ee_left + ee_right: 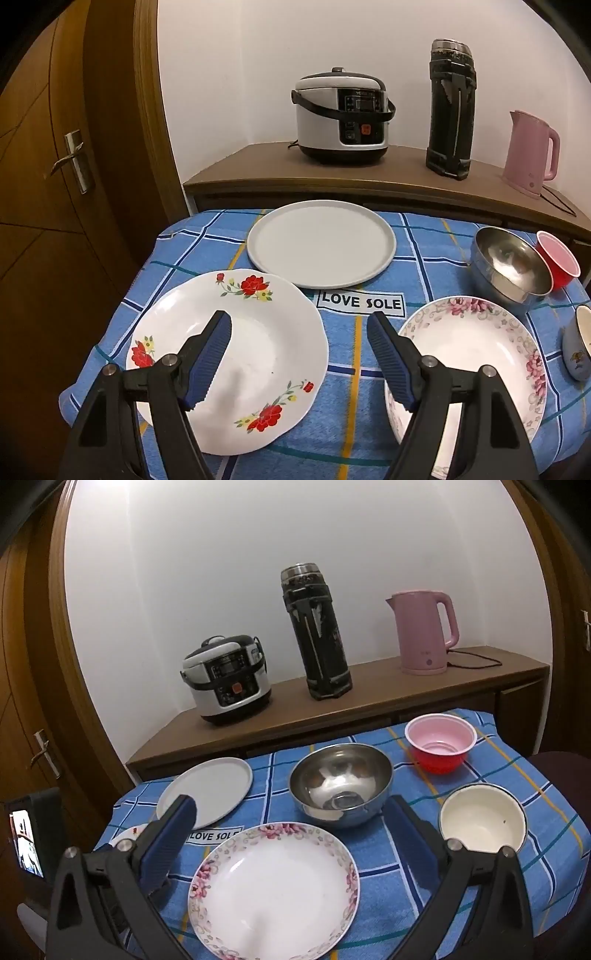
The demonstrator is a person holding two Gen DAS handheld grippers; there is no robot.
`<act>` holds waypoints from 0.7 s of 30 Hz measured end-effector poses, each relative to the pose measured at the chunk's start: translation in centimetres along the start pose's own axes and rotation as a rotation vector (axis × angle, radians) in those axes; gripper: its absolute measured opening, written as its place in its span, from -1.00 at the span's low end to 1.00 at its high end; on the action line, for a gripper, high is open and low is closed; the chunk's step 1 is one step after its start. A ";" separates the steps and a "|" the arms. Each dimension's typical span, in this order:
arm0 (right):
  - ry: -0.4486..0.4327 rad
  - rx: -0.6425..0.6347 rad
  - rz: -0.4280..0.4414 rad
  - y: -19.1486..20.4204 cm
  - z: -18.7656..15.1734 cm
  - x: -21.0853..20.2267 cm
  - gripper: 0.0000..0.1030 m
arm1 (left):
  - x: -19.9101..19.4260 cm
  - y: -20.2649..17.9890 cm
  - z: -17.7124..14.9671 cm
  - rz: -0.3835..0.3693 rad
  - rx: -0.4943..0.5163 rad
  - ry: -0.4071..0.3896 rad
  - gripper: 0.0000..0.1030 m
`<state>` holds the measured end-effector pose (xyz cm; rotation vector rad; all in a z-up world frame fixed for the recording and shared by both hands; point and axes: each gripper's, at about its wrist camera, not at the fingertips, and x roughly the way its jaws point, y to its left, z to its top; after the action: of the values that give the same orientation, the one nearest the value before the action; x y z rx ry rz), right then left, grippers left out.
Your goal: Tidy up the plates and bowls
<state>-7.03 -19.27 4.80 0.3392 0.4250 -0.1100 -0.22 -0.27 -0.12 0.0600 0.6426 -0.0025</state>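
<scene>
While both grippers hang above the near edge of the table with nothing between their fingers, every dish lies separate on the blue checked cloth, so the sorting looks barely begun. The left gripper is spread wide over the red-flowered plate at near left; the right gripper is equally wide over the pink-flowered plate at near centre. A plain grey plate sits at far left. To the right are the steel bowl, the red bowl behind it at far right, and the cream bowl at near right.

Risks, as I judge them:
- The plates lie flat on soft cloth, so a finger slid under a rim may catch the fabric and drag everything with it.
- Both flowered plates reach close to the near edge; a push instead of a clean pinch could tip one off.
- Glazed rims are slick, and a plate pinched only at one edge may swing down and slip.
- The steel bowl and red bowl look to be touching in the left view, so lifting one carelessly could knock the other.
- The two grippers work close together and could collide over the pink-flowered plate.
</scene>
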 end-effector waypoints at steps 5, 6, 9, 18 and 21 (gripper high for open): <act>0.004 -0.001 -0.002 0.0 0.0 0.0 1.00 | 0.1 0.1 -0.1 -0.002 -0.002 0.004 0.51; 0.006 -0.001 -0.001 -0.1 0.0 0.1 1.00 | 0.2 0.1 -0.1 -0.002 -0.001 0.004 0.51; 0.007 0.000 -0.001 0.0 0.0 0.1 1.00 | 0.2 0.0 -0.1 -0.002 -0.002 0.005 0.51; 0.004 -0.003 -0.002 0.1 -0.1 0.2 1.00 | 0.2 -0.1 -0.2 0.000 0.001 0.003 0.51; 0.005 -0.004 -0.002 0.1 -0.1 0.2 1.00 | 0.2 -0.1 -0.1 0.001 0.001 0.003 0.51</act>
<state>-6.92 -19.17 4.62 0.3351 0.4302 -0.1101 -0.18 -0.40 -0.33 0.0612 0.6460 -0.0022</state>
